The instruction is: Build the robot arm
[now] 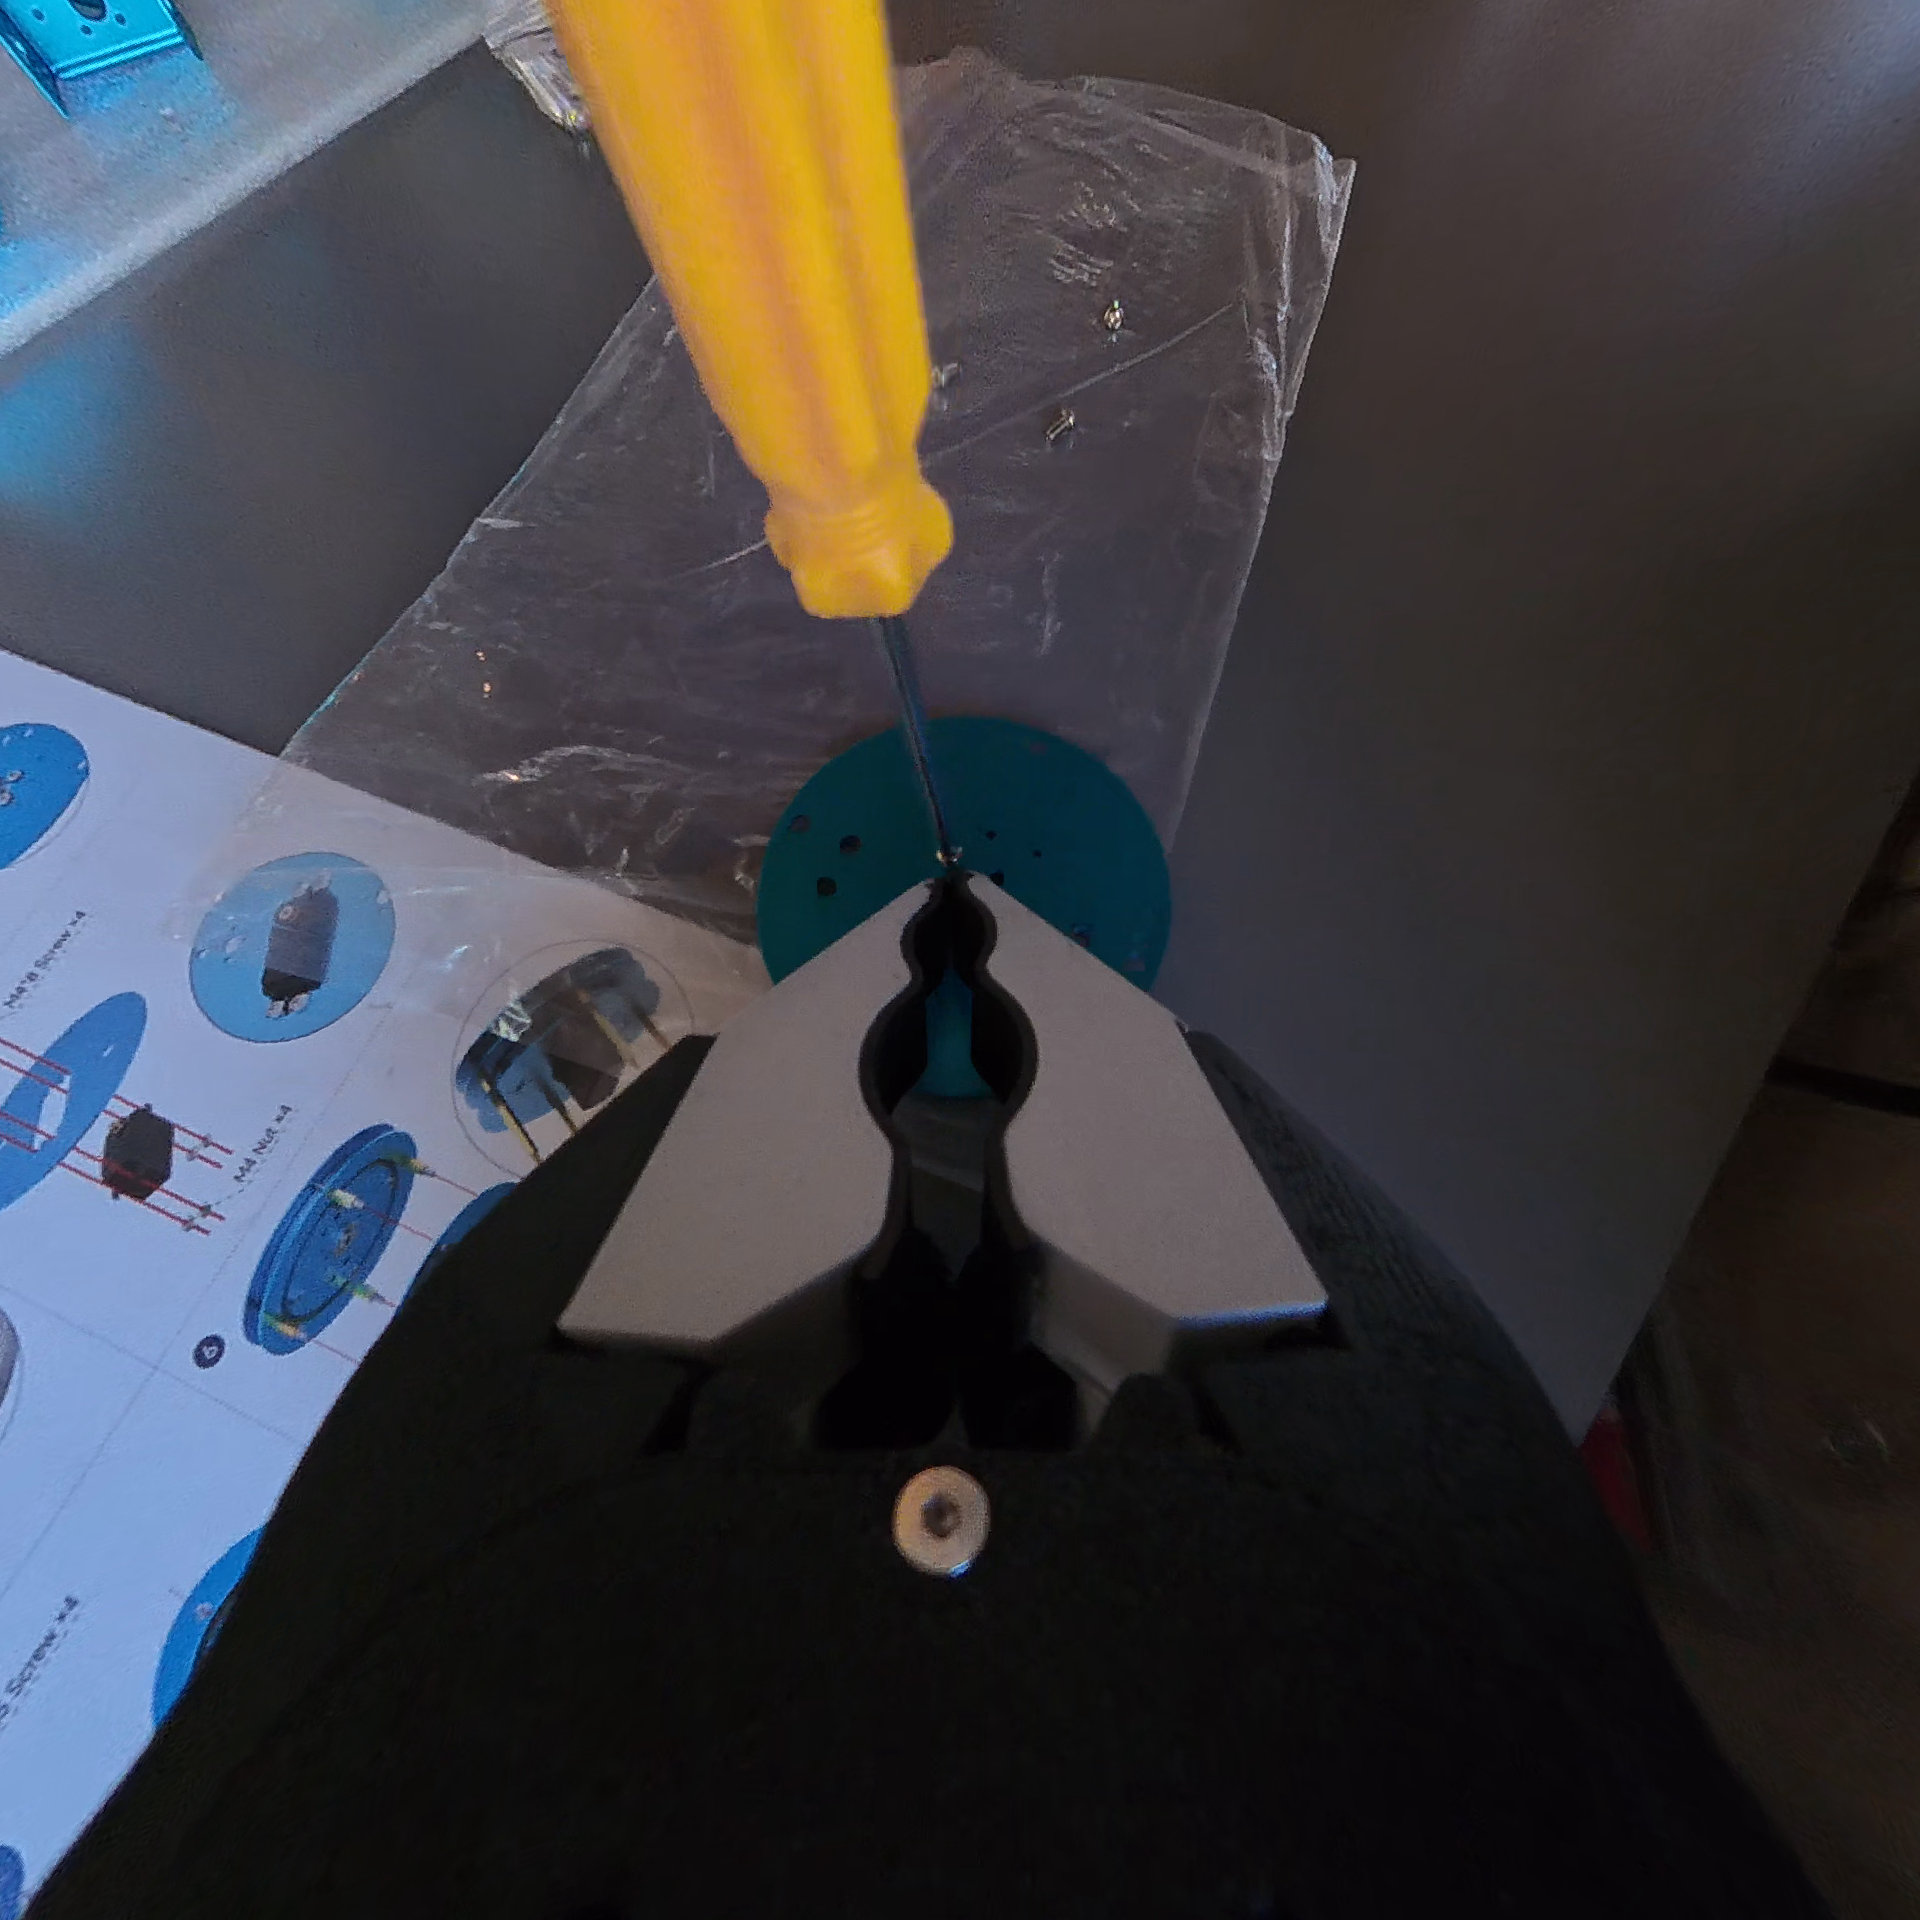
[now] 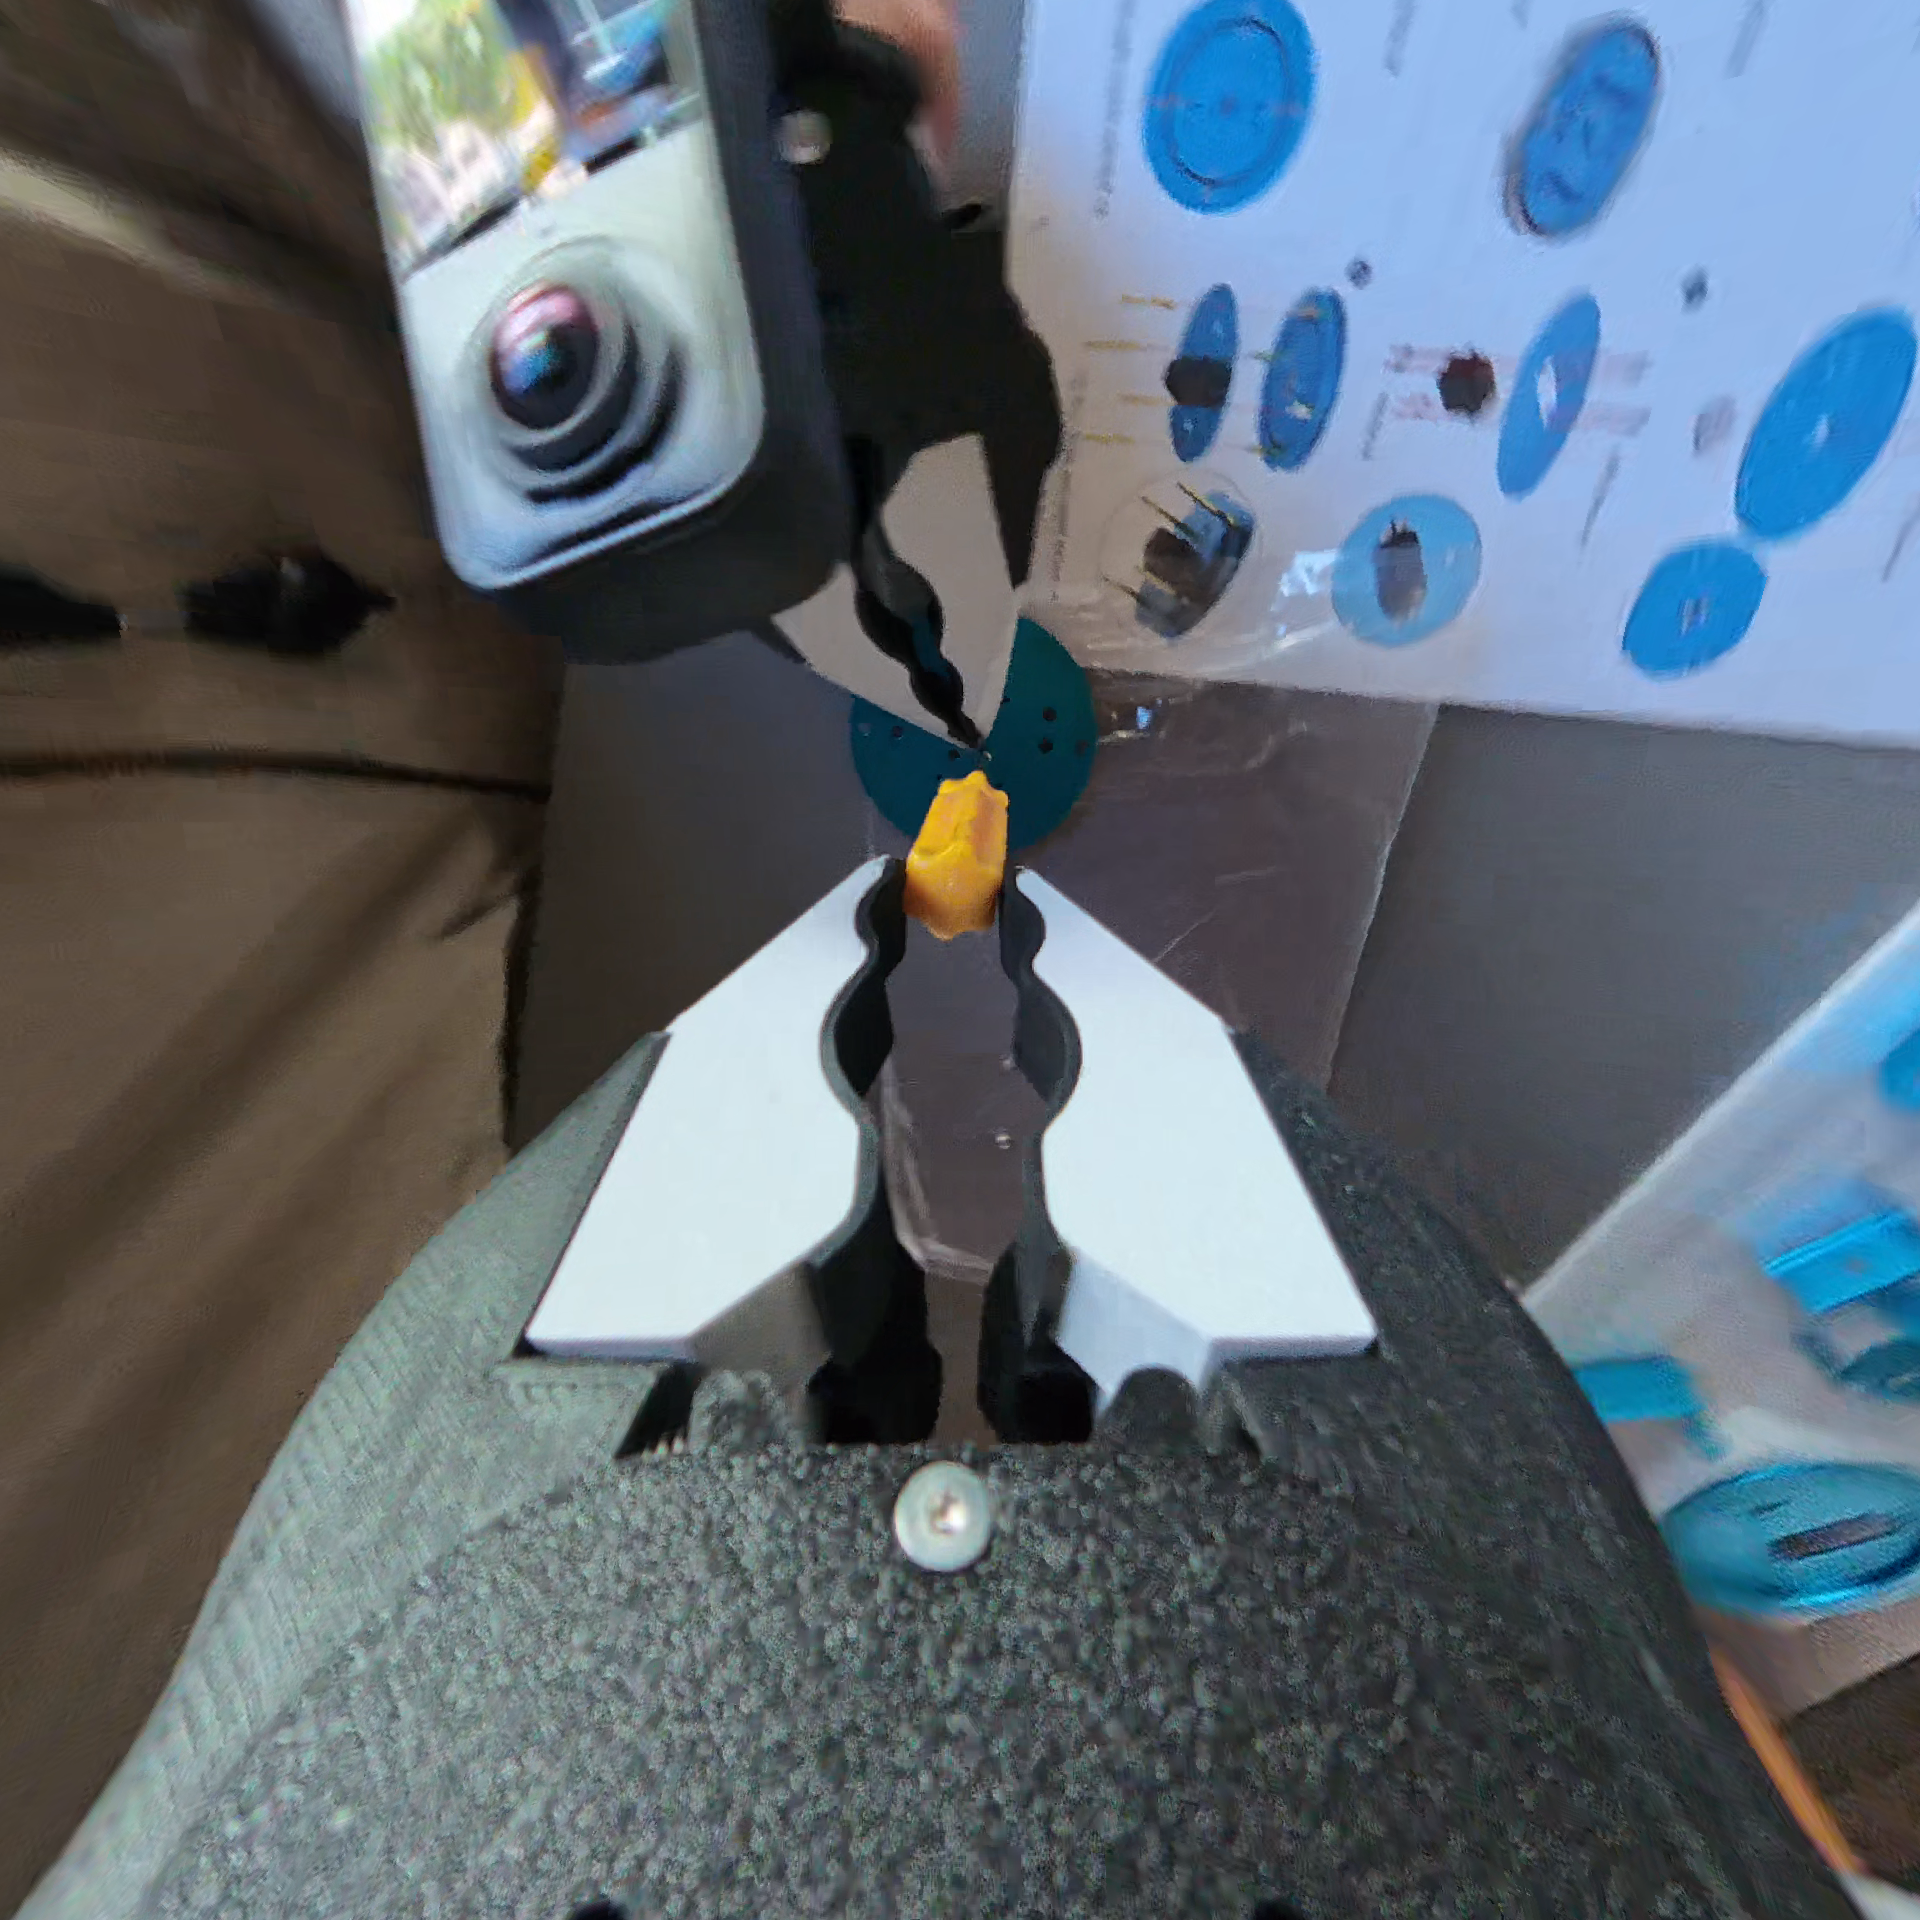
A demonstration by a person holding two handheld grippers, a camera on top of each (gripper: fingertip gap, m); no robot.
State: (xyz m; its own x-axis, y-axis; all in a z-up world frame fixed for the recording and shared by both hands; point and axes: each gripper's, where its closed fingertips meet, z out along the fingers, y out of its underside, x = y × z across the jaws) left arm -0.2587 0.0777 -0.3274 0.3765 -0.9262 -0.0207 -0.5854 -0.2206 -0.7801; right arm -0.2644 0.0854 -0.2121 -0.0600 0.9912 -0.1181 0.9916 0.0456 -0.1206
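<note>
Screwdriver tip on the teal disc, both tongs at work

Our left tongs [image 1: 951, 883] are clenched at the tips, seemingly on a tiny screw that we can barely see, over the teal disc [image 1: 1049, 821], which lies flat on the grey worktop [image 1: 1558, 520] at the edge of a clear plastic bag [image 1: 1091, 436]. Our right tongs [image 2: 951, 883] grip the yellow screwdriver [image 1: 769, 291] by its handle. We judge it light, stiff and smooth, so it is best held on the fluted handle, not the thin shaft.

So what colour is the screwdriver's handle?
Yellow. The screwdriver handle shows best in the left wrist view.
</note>
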